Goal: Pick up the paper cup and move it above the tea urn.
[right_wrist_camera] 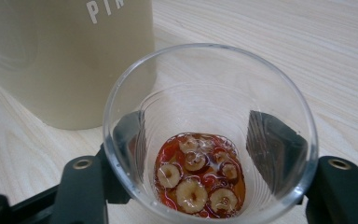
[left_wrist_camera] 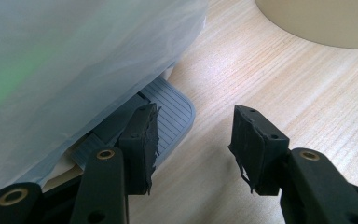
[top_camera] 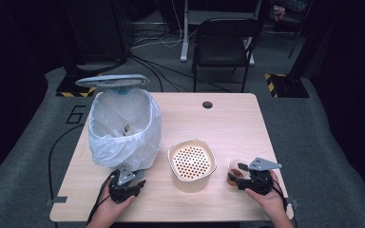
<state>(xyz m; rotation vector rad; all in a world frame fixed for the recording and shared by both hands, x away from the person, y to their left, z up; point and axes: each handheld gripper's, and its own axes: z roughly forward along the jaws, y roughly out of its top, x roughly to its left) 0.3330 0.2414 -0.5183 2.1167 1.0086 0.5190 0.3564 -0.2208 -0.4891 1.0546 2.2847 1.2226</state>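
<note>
The right tongs (right_wrist_camera: 205,140) grip a clear glass cup (right_wrist_camera: 209,93), one black jaw on either side of its round wall, their dark shapes showing through the glass. The cup stands upright on the pale wooden table (top_camera: 228,123), mouth up, with a shallow pool of red liquid and some pale ring-shaped slices (right_wrist_camera: 191,191) at the bottom, perhaps dried fruit. What matters for the next move is what lies to the left of these tongs: a squat beige canister (top_camera: 192,164) with rounded corners and a perforated strainer top, just beside the cup and apart from it. It faces upward, so the cup would probably have to be lifted, carried leftward and tipped over the holes. The right hand is by far the nearer one to it. The left tongs (left_wrist_camera: 196,126) are open with nothing between the jaws. One jaw lies on the grey ribbed pedal (left_wrist_camera: 172,112), which juts from under a bin just ahead of them. It seems to be pressing the pedal down, though the view does not settle that. The bin is draped in a thin, crinkled white bag (top_camera: 123,128), and its grey lid (top_camera: 111,80) stands raised at the far side, leaving the mouth open.
</note>
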